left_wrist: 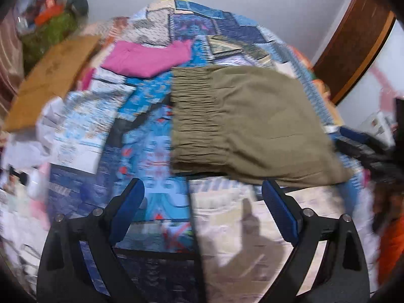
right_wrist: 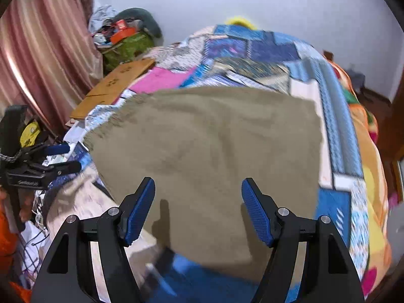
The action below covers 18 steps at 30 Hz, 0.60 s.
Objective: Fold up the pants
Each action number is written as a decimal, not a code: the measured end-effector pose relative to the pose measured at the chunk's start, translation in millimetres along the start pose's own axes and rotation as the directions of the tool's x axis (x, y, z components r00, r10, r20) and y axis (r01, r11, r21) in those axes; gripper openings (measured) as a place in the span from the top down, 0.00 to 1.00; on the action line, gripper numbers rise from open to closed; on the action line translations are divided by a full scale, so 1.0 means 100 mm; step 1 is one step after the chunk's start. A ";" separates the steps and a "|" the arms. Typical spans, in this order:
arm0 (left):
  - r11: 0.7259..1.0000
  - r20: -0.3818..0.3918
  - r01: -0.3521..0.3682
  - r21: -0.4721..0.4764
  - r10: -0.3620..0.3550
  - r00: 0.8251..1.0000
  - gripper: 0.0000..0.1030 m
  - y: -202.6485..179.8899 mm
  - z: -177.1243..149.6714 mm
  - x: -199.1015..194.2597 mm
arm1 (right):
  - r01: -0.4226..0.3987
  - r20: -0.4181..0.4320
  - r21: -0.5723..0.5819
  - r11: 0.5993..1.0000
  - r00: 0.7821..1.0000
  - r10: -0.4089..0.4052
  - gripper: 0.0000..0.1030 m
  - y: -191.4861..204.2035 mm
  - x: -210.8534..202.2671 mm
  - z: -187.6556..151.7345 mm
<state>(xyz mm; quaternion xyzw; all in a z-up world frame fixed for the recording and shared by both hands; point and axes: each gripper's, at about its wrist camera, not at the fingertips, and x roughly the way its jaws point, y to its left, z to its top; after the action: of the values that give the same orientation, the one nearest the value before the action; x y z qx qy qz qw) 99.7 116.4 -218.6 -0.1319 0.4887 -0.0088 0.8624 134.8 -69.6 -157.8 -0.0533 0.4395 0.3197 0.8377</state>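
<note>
Pants lie folded into an olive block on the quilt, waistband toward our left. Our right gripper hovers directly over them, jaws apart and empty; our left gripper hangs just short of the near edge (also apart). We see no containers holding anything.

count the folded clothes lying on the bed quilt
2. The olive pants lie folded on the quilt just ahead of both open tools; a pink garment sits further back toward the wall. Others may be hidden in the clutter at the bed's edge.
</note>
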 end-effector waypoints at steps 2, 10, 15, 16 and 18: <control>0.996 -0.018 0.081 -0.035 -0.081 0.997 0.08 -0.01 0.00 0.04 | 0.001 0.003 -0.013 1.000 1.000 -0.001 0.35 0.08 0.09 0.05; 0.967 -0.079 0.209 -0.144 -0.222 0.972 0.08 -0.02 0.02 0.36 | -0.007 -0.080 0.000 1.000 0.997 0.007 0.34 0.17 0.50 0.00; 0.930 -0.066 0.281 -0.238 -0.304 0.950 0.08 0.12 0.18 0.51 | -0.031 -0.078 -0.027 0.999 0.997 0.029 0.34 0.17 0.50 -0.07; 0.923 -0.063 0.290 -0.253 -0.315 0.947 0.08 0.14 0.21 0.52 | -0.034 -0.076 -0.033 0.999 0.997 0.032 0.34 0.17 0.49 -0.08; 0.908 -0.056 0.304 -0.288 -0.333 0.941 0.08 0.18 0.28 0.58 | -0.039 -0.075 -0.037 0.999 0.997 0.036 0.34 0.18 0.49 -0.09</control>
<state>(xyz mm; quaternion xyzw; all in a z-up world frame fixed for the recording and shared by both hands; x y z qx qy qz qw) 151.7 131.4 -257.8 -0.3279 0.5009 -0.0884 0.7961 138.2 -34.3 -197.2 -0.0731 0.4651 0.3415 0.8135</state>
